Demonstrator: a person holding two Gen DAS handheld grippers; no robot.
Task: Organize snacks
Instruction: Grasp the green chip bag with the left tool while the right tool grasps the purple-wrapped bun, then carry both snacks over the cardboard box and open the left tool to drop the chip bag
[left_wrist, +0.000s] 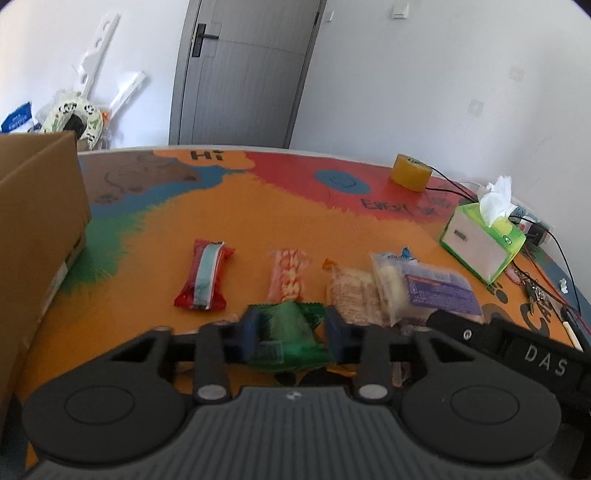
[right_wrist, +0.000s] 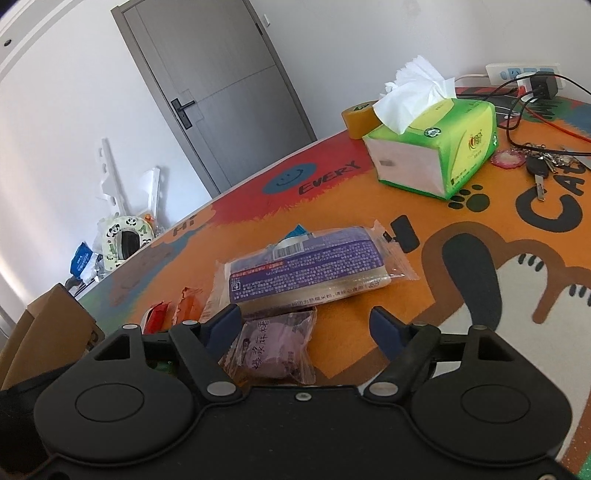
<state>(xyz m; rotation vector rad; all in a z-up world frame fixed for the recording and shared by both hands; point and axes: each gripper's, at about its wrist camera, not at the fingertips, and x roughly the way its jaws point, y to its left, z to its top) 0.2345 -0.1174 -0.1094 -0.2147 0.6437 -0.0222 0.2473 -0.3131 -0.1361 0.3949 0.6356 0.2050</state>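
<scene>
My left gripper (left_wrist: 291, 325) is shut on a green snack packet (left_wrist: 291, 338), held just above the table. Beyond it on the table lie a red packet (left_wrist: 205, 275), a pink-orange packet (left_wrist: 290, 275), a beige cracker packet (left_wrist: 352, 295) and a clear-and-purple rice cake pack (left_wrist: 424, 288). My right gripper (right_wrist: 306, 325) is open and empty. A small purple mochi packet (right_wrist: 275, 347) lies between its fingers, nearer the left one. The purple rice cake pack (right_wrist: 310, 266) lies just ahead of it.
A cardboard box (left_wrist: 33, 229) stands at the left edge of the table. A green tissue box (left_wrist: 484, 240) is at the right, also in the right wrist view (right_wrist: 436, 147). A yellow tape roll (left_wrist: 410, 171), keys (right_wrist: 543, 162) and cables (right_wrist: 528, 103) lie far right.
</scene>
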